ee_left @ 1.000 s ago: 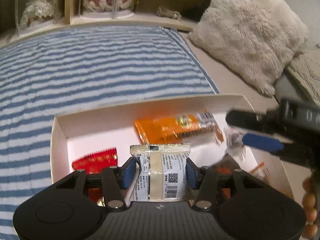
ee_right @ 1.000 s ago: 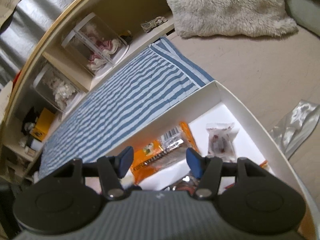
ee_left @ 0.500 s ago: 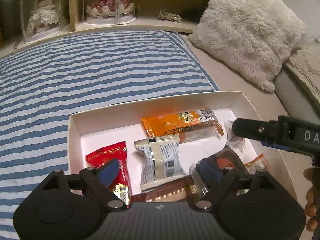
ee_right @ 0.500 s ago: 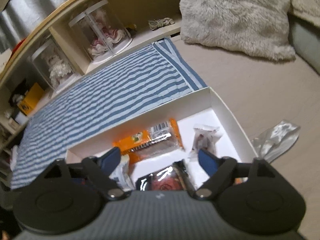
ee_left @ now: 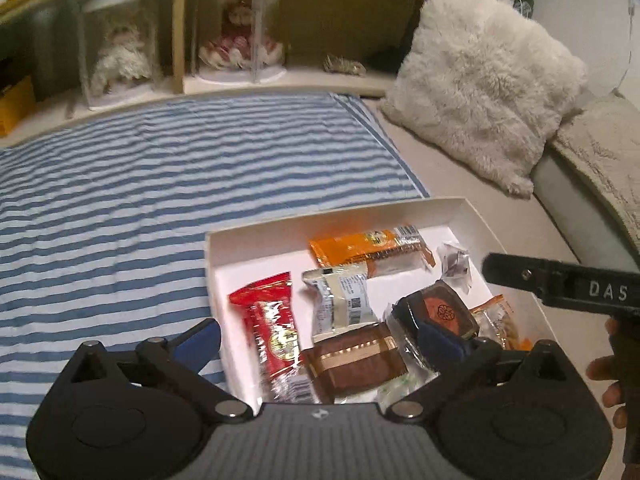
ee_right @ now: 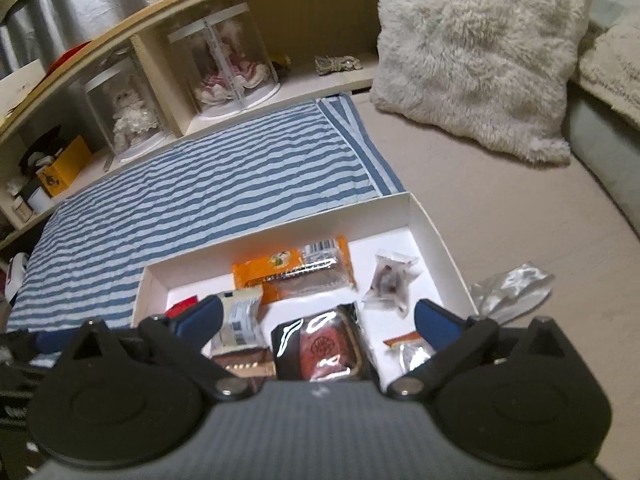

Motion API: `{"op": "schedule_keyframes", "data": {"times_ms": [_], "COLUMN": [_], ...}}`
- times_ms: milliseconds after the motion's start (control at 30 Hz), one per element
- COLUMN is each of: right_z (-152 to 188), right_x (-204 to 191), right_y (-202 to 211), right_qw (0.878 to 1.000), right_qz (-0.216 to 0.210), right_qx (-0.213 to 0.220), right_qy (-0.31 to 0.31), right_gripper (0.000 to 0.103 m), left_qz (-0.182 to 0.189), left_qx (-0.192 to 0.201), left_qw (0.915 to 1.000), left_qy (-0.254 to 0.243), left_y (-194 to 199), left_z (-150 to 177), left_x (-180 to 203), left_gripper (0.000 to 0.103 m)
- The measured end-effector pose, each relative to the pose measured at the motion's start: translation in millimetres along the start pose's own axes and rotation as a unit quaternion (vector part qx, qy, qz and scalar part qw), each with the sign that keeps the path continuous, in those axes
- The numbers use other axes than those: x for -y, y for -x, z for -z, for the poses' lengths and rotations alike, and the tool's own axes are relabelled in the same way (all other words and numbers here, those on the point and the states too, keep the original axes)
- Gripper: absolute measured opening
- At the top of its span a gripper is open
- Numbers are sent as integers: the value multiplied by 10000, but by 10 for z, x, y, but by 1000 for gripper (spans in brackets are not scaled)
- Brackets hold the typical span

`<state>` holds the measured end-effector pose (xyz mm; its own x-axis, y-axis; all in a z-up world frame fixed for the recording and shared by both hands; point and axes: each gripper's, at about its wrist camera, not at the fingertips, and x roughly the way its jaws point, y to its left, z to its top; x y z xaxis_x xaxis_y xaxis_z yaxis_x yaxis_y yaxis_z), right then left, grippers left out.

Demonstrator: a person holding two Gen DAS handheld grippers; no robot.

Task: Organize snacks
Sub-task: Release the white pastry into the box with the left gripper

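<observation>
A white box (ee_left: 320, 220) lies on the bed, partly on the striped blanket. Inside it are an orange packet (ee_left: 368, 248), a cream packet (ee_left: 344, 300), a red packet (ee_left: 272, 328), a brown bar (ee_left: 356, 360), a dark round-cake packet (ee_left: 440, 312) and a small clear packet (ee_left: 456, 264). My left gripper (ee_left: 320, 340) hovers open over the box's near side, holding nothing. My right gripper (ee_right: 318, 320) is also open and empty above the dark packet (ee_right: 320, 348), with the orange packet (ee_right: 292, 272) and clear packet (ee_right: 392, 280) beyond it.
A crumpled silver wrapper (ee_right: 512, 292) lies on the beige sheet just right of the box (ee_right: 280, 232). A fluffy white pillow (ee_left: 480, 92) leans at the back right. Shelves with dolls in clear cases (ee_left: 240, 40) run along the back. A blue striped blanket (ee_left: 160, 184) covers the left.
My left gripper let go of the cream packet, which now lies in the box. Both grippers opened wider and drew back from the box.
</observation>
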<state>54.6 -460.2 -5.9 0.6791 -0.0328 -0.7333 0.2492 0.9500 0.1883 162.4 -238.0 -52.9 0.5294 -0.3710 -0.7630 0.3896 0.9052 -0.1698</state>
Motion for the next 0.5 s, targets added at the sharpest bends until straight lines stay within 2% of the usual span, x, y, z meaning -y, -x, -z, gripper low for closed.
{"op": "schedule_keyframes", "data": {"times_ms": [167,500], "right_z": [95,347], "right_x": [-48,-47], "right_y": [315,968], "right_qw": [9998,9973], "right_qz": [43,-33], "right_qx": [123,494], "right_qy": [141,541], "right_gripper": [102,102], "left_qz": [11,-366], "left_qx": [147,741], "left_qw": [9998,9964], "left_qy": [98,193], "left_y": [338,1088], "left_z": [48,193], "left_x": [-56,-29], "left_gripper": [103,103]}}
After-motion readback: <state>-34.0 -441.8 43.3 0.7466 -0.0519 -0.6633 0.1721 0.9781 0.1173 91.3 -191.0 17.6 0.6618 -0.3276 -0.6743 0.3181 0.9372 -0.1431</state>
